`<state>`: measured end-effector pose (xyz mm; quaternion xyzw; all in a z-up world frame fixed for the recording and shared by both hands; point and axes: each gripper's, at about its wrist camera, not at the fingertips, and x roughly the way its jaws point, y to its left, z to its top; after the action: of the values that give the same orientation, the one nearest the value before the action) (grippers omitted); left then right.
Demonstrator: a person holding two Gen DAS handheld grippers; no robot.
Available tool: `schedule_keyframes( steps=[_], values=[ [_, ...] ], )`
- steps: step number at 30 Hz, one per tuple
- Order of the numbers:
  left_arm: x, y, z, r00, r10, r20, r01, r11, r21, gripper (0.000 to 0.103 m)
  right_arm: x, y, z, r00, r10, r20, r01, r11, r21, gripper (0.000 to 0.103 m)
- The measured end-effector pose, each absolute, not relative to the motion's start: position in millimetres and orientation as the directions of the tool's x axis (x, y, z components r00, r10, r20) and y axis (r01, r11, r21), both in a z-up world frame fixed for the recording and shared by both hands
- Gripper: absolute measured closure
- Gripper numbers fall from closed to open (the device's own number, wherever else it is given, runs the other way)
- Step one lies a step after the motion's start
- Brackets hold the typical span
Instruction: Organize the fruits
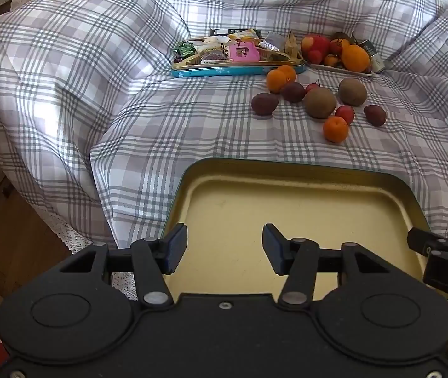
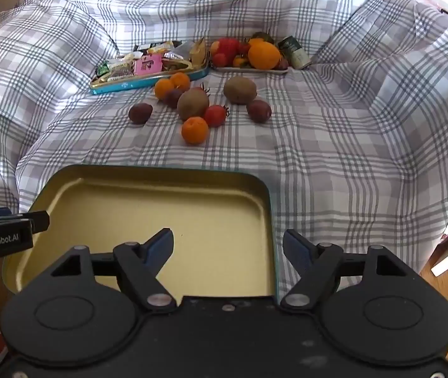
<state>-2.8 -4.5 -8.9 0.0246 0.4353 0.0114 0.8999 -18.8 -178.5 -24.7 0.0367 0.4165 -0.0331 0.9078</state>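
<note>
Several loose fruits lie on the checked bedspread: two brown kiwis (image 1: 319, 102) (image 2: 192, 104), small oranges (image 1: 335, 129) (image 2: 194, 130), dark plums (image 1: 264, 104) (image 2: 140, 113) and small red fruits (image 1: 344, 114) (image 2: 215, 115). An empty yellow tin tray (image 1: 287, 201) (image 2: 148, 201) sits near the bed's front edge. My left gripper (image 1: 224, 249) hangs open over the tray's near part, nothing between its fingers. My right gripper (image 2: 227, 247) stands open over the tray's right rim, also holding nothing. A white plate (image 1: 339, 70) (image 2: 249, 70) piled with fruit stands at the back.
A blue-sided tin (image 1: 236, 70) (image 2: 148, 82) full of wrapped sweets stands behind the loose fruit, left of the plate. A green can (image 2: 296, 53) lies beside the plate. Pillows bulge under the bedspread (image 1: 98, 78) (image 2: 350, 126) at both sides. Wooden floor (image 1: 6, 239) lies beyond the bed's edge.
</note>
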Motion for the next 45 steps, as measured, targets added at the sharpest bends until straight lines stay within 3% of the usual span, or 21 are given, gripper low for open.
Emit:
schedule_keyframes(
  steps=[16,45],
  values=[
    [-4.7,-7.7,-12.8,0.598,0.018,-0.801,0.017,0.999,0.035,0.051,-13.6,-180.1,-25.4,0.625,-0.037,-0.78,0.09,0.996,0.026,0.032],
    [-3.4,-11.3,-15.8,0.582,0.018,-0.813,0.026,0.999,0.041,0.051,-17.4,-177.5,-30.9,0.608,-0.053,-0.792,0.108,0.994,0.016,0.032]
  ],
)
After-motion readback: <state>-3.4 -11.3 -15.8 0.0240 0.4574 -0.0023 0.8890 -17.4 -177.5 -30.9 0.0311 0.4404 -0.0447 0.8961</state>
